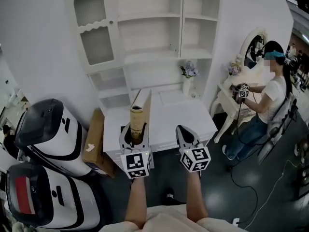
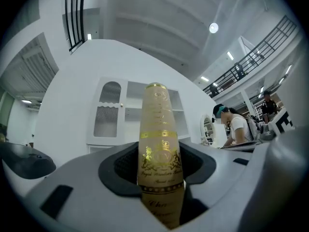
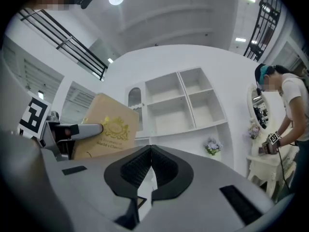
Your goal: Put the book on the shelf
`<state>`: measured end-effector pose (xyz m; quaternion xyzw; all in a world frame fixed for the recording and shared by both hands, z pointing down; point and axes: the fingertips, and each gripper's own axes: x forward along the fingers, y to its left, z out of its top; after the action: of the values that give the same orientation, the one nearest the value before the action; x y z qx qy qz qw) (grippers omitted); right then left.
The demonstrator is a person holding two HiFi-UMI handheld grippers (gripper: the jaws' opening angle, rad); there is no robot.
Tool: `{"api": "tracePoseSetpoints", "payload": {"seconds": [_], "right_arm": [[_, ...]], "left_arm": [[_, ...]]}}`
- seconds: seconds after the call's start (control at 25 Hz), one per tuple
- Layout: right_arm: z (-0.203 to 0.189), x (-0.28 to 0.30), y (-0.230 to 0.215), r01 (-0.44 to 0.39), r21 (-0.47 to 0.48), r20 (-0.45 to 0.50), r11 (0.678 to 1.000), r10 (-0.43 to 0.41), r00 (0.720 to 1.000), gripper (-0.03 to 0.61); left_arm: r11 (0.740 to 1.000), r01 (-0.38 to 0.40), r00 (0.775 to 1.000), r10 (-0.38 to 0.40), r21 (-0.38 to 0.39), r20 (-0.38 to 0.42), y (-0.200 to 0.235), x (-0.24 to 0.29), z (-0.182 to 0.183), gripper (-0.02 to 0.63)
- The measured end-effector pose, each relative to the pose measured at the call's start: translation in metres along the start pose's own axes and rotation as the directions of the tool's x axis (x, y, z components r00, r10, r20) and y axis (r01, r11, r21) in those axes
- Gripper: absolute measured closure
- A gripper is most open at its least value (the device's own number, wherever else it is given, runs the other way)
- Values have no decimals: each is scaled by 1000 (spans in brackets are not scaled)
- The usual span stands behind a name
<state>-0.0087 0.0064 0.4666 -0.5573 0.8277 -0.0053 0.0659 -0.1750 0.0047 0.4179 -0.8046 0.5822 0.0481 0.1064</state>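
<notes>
Shelf unit (image 1: 164, 28), white with open compartments, stands at the far wall behind a white desk (image 1: 193, 124). Flower vase (image 1: 188, 76) sits on the desk's far right, cardboard box (image 1: 94, 144) is beside its left end, and a person (image 1: 270, 100) is at far right. Book (image 1: 143, 105) is upright over the near desk edge, pinched in left gripper (image 1: 131, 139), with right gripper (image 1: 189, 137) just beside it.

Left gripper view: jaws clamp the tan spine, which has a gold crest and lettering.

Right gripper view: jaws pressed together, nothing between. Book is at left, shelf unit beyond.
</notes>
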Motion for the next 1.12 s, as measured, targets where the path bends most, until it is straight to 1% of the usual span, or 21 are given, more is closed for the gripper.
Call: {"api": "tracePoseSetpoints", "payload": {"seconds": [0.12, 0.32, 0.48, 0.6, 0.84, 1.0, 1.12], "right_arm": [[12, 27, -34, -15, -1, 11, 1000, 15, 1000, 552], [20, 62, -90, -20, 38, 6, 999, 19, 1000, 552], [20, 81, -108, -39, 53, 0, 998, 39, 999, 552], [22, 95, -119, -51, 48, 3, 998, 51, 999, 552], [9, 124, -146, -28, 8, -15, 1000, 28, 999, 552], [7, 150, -171, -18, 5, -25, 1000, 18, 1000, 552], [7, 169, -189, -1, -31, -37, 1000, 0, 999, 552]], "left_arm": [[1000, -26, 1000, 26, -3, -8, -8, 44, 5, 394], [998, -54, 998, 54, -23, -28, -27, 107, 11, 394], [998, -66, 997, 65, -16, -32, -36, 130, 10, 394], [996, -82, 997, 82, -23, -15, -33, 145, 9, 394], [994, -90, 996, 91, -55, 4, -32, 184, 1, 394], [994, -89, 996, 89, -62, 8, -34, 223, -4, 394], [995, -74, 997, 76, -70, 28, -36, 253, -5, 394]]}}
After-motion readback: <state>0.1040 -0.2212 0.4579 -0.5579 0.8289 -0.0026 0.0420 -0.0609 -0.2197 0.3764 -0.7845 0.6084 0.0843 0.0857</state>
